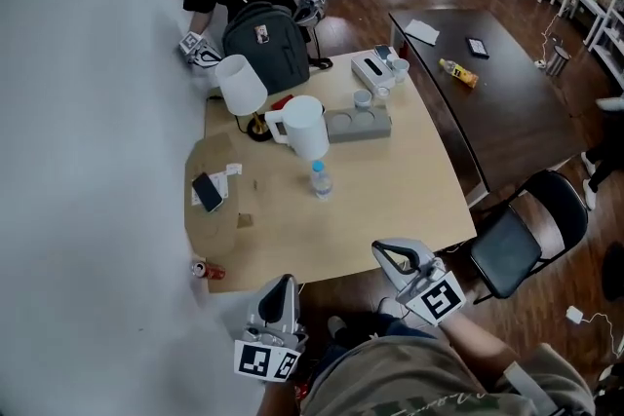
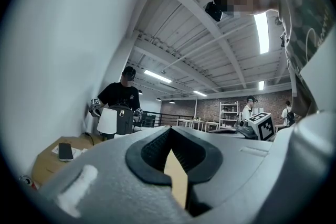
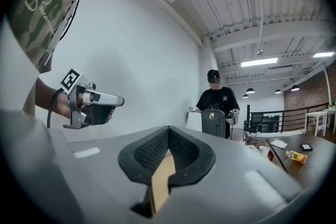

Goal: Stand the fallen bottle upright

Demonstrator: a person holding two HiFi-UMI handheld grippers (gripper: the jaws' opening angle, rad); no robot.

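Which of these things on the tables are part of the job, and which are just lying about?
Job: clear bottle, standing upright; left gripper; right gripper, both shut.
Lying about: lamp, white jug, phone, backpack, red can, yellow bottle lying on the dark table.

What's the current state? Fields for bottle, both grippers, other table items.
bottle: water bottle standing upright, mid light table, clear of both grippers
left gripper: shut, empty, by the table's near edge
right gripper: shut, empty, by the near edge
other items: white pitcher, lamp, phone, red can at the near-left corner
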